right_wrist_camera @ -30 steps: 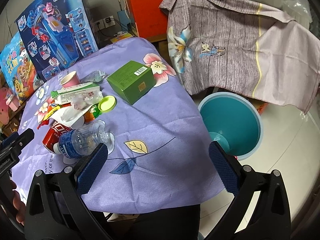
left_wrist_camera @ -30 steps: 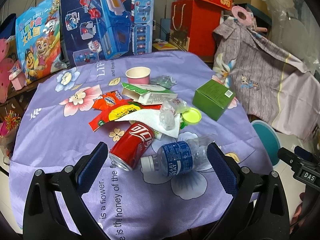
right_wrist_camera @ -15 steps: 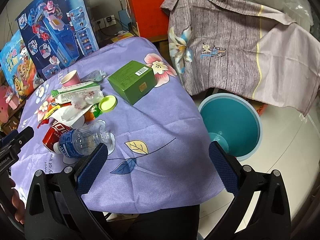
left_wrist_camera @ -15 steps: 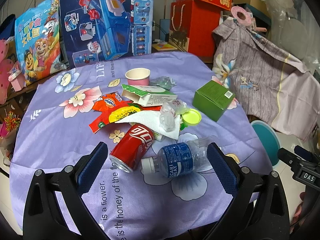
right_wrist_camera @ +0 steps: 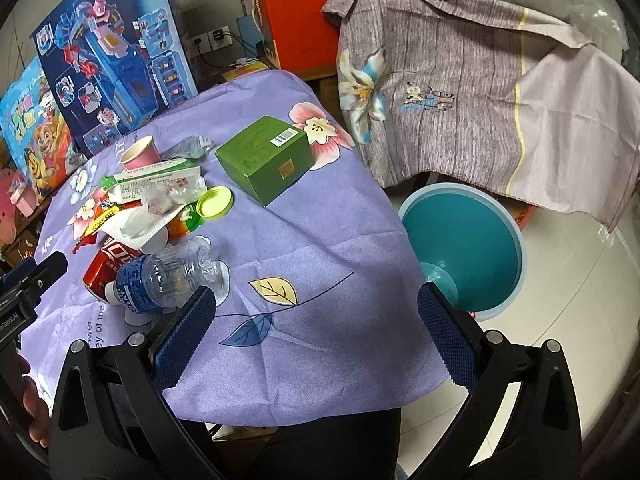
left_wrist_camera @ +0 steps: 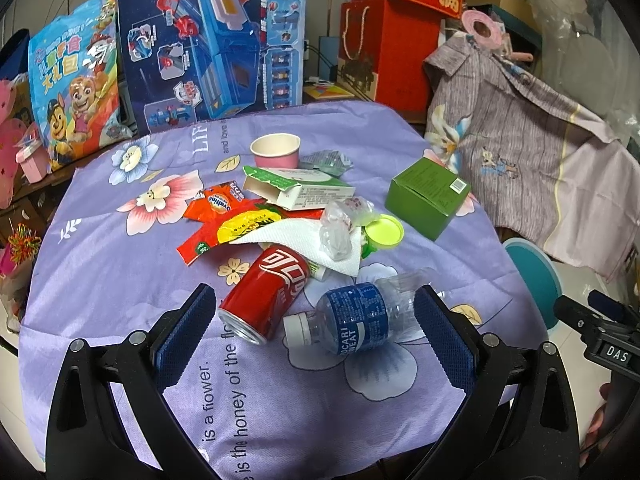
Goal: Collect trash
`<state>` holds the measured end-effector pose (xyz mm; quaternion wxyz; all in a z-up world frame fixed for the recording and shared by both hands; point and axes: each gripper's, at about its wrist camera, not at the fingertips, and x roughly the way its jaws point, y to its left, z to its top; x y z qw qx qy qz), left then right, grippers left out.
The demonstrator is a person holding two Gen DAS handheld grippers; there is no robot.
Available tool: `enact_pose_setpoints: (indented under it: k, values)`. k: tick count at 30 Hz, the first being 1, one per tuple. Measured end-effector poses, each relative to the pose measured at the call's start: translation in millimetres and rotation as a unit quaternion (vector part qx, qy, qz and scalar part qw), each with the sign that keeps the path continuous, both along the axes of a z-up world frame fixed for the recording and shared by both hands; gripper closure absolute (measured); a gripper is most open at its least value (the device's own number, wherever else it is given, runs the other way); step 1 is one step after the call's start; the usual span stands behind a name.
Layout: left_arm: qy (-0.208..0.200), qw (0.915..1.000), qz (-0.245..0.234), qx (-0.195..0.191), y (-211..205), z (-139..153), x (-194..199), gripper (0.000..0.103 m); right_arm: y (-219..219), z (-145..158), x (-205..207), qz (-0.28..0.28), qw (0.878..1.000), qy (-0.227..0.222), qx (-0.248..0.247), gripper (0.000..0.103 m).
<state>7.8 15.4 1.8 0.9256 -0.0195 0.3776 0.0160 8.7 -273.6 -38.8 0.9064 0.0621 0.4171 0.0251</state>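
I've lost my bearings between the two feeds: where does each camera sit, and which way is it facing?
Left wrist: sits behind the open left gripper, facing across the table at the red can and the plastic bottle; the right gripper's body and a bit of hand show at the right edge.
Right wrist: sits behind the open right gripper, aimed at the table's near corner and the teal bin on the floor; the left gripper's body shows at the left edge.
Shared: can, bottle, green box, bin.

My left wrist camera is looking down from the near edge at the purple flowered tablecloth (left_wrist_camera: 100, 264); my right is facing its right corner and teal plastic bin (right_wrist_camera: 464, 248), both sharing the green cardboard box (left_wrist_camera: 426, 196).
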Motion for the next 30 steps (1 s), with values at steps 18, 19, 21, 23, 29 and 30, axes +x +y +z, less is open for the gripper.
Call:
enact_pose_setpoints:
  k: [18,19,21,23,29,30]
  values:
    - [0.035,0.9963,0.077,-0.015,99.1,-25.0,13.2,0.004,98.0,-24.1,29.4,0.194,0.973,0.042,-0.121,0.006]
    - [0.040,0.9961,0.077,-0.015,101.9,-28.7,13.9,0.004,108.8,-26.2,33.3,0.213,0.967,0.045,-0.134,0.006]
    - [0.050,0.9958,0.076,-0.014,106.0,-36.7,15.9,0.004,128.7,-28.7,40.6,0.246,0.954,0.046,-0.162,0.006]
    - [0.058,0.9957,0.072,-0.012,109.6,-43.9,18.3,0.004,142.5,-30.4,45.7,0.276,0.943,0.049,-0.178,0.006]
    - [0.067,0.9960,0.052,-0.029,122.4,-59.1,26.2,0.004,187.8,-42.5,62.6,0.378,0.890,0.072,-0.244,0.006]
    - [0.069,0.9960,0.050,-0.030,123.2,-60.6,28.2,0.004,196.1,-46.0,66.8,0.396,0.878,0.081,-0.255,0.006]
